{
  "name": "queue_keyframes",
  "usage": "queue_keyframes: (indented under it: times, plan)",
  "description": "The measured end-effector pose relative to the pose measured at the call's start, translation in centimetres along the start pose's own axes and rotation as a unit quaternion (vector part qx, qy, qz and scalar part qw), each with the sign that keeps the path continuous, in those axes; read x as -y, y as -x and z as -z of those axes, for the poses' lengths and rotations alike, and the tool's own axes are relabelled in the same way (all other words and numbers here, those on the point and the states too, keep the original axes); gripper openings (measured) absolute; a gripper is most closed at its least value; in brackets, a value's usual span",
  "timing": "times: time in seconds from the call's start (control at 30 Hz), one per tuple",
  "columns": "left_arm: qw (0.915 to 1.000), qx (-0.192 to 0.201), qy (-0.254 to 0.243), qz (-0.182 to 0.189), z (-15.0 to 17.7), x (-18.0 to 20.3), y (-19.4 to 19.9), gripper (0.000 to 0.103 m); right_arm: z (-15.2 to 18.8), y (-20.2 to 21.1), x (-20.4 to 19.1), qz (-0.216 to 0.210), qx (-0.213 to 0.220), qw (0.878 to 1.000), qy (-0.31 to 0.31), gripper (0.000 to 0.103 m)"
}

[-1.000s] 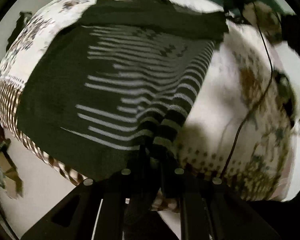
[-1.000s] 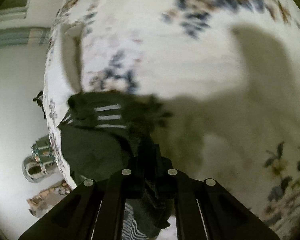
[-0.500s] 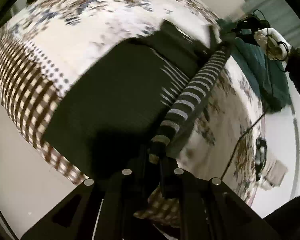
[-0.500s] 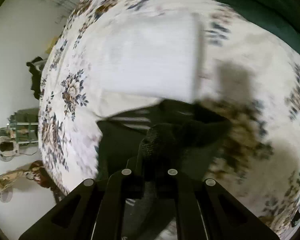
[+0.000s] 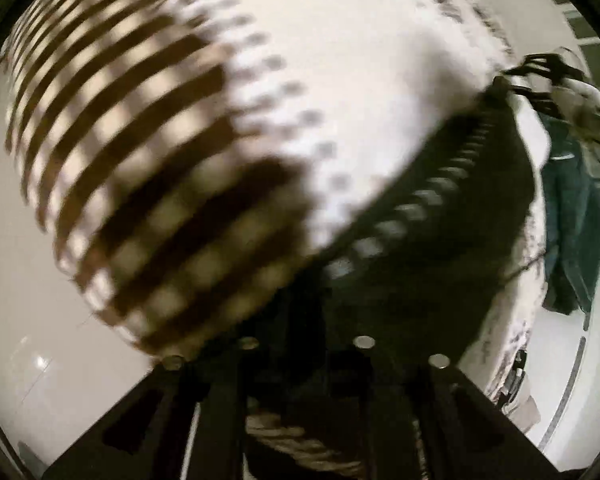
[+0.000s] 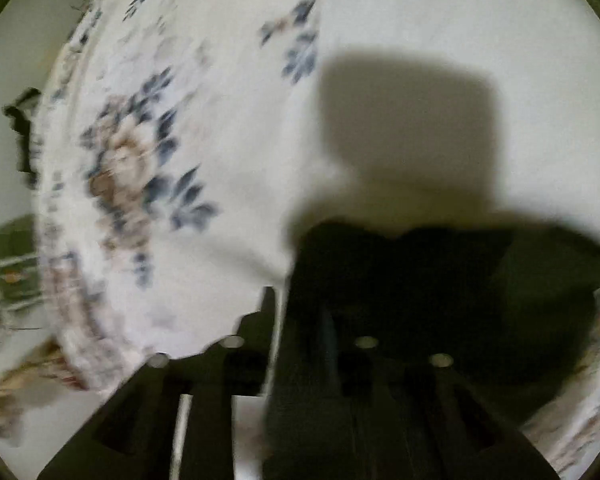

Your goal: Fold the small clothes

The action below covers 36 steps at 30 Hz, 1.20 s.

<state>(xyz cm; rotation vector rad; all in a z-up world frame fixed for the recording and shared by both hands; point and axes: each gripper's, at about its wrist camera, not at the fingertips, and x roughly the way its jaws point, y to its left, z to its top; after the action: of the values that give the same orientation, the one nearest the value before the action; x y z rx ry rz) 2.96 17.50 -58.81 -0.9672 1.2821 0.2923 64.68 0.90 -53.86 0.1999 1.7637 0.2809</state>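
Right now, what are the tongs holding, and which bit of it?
Both tongs pinch the dark striped garment by its near edge: the left tongs and the right tongs.

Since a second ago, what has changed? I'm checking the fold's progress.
Both tongs have swung the dark striped garment across the floral bedspread. A second ago it lay spread flat in the left view; now it is gathered into a narrow band there. The left tongs and right tongs still grip it.

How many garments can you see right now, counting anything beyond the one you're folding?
2. The dark knitted garment with pale stripes lies on the floral bedspread, running from the left gripper. A teal garment hangs off the bed's far side. Blur may hide others.
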Motion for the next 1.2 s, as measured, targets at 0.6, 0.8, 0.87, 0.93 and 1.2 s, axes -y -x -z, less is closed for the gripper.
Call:
queue_keyframes:
  times: [0.6, 0.8, 0.87, 0.93, 1.2]
  plan:
    - [0.9991, 0.003, -0.043, 0.007, -1.5, 2.7, -0.4, 0.057, 26.5, -11.2, 4.1, -0.219, -0.131, 0.967, -0.003, 0.061]
    - [0.9972, 0.009, -0.069, -0.028, -0.1, 2.8, 0.6, 0.057, 27.6, -8.2, 4.5, -0.363, -0.094, 0.927, -0.027, 0.061]
    - [0.9954, 0.007, -0.089, -0.034, 0.2, 3.4, 0.4, 0.057, 29.1, -5.0, 8.2, -0.332, -0.061, 0.941, -0.019, 0.061]
    - [0.9935, 0.002, -0.106, -0.041, 0.6, 3.7, -0.1, 0.057, 31.4, -2.7, 12.6, -0.268, -0.034, 0.963, -0.016, 0.061]
    - [0.9891, 0.018, -0.137, -0.049, 2.3, 3.9, -0.8, 0.015, 45.2, -6.7, 25.0, -0.19, -0.114, 0.968, -0.114, 0.061]
